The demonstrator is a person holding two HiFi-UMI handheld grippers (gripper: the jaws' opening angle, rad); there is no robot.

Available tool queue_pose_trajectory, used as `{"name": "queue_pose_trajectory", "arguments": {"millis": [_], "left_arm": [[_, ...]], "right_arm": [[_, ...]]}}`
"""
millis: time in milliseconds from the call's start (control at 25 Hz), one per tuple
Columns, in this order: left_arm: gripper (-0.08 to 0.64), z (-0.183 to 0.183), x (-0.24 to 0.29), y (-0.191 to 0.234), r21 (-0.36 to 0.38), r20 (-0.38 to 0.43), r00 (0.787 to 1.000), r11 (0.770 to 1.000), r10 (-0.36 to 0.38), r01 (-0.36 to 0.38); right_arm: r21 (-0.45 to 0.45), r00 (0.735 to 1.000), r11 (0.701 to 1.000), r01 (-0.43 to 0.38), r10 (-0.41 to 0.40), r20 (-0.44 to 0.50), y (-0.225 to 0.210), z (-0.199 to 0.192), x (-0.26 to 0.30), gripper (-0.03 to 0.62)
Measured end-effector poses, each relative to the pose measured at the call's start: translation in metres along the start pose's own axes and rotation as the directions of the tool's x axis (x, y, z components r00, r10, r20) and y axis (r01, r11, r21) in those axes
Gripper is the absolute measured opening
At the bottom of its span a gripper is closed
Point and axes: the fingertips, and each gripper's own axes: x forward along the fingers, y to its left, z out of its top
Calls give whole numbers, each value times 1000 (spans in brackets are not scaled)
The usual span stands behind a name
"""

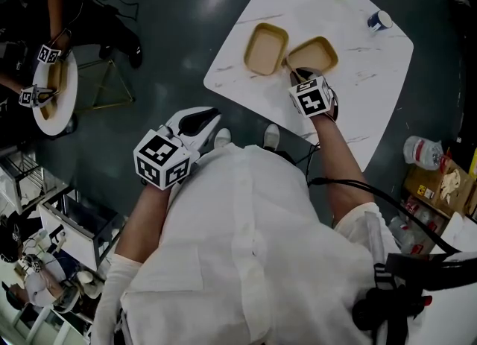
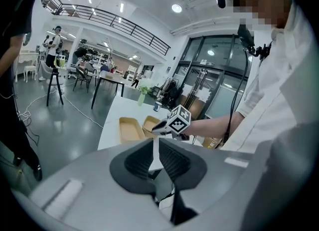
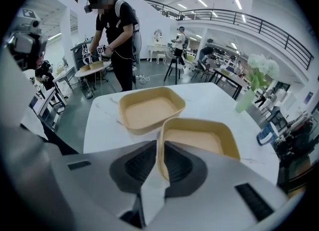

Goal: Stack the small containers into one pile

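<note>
The right tongs (image 3: 159, 162) are clenched on the thin near wall of the right-hand container (image 3: 197, 142), a shallow tan rectangular tray with rounded corners and a rolled rim. It sits on the white marble-patterned counter (image 1: 373, 75), just beside the left-hand container (image 3: 149, 108), a matching tan tray that looks empty. The left tongs (image 2: 156, 160) hang back near the person's body, well apart from the counter, jaws drawn almost together on nothing.

Both trays look light and thin-walled, probably moulded fibre or plastic, so the pinched wall may flex. A one-sided hold on the rim will likely let the tray tip. The tapered walls suggest it nests easily if lowered level into the other.
</note>
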Motion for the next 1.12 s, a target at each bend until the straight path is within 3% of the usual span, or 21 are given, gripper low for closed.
{"name": "queue_pose_trajectory", "arguments": {"millis": [520, 760, 1120], "left_arm": [[21, 3, -3, 3, -19, 29, 999, 1000, 13, -12], [8, -1, -13, 8, -41, 44, 998, 998, 43, -41], [6, -12, -22, 12, -76, 43, 997, 995, 64, -61]], "right_arm": [[-157, 995, 986, -64, 75, 71, 41, 39, -6, 18], [-253, 988, 960, -119, 140, 67, 64, 54, 5, 66], [-359, 981, 915, -183, 196, -2, 81, 58, 33, 66]]}}
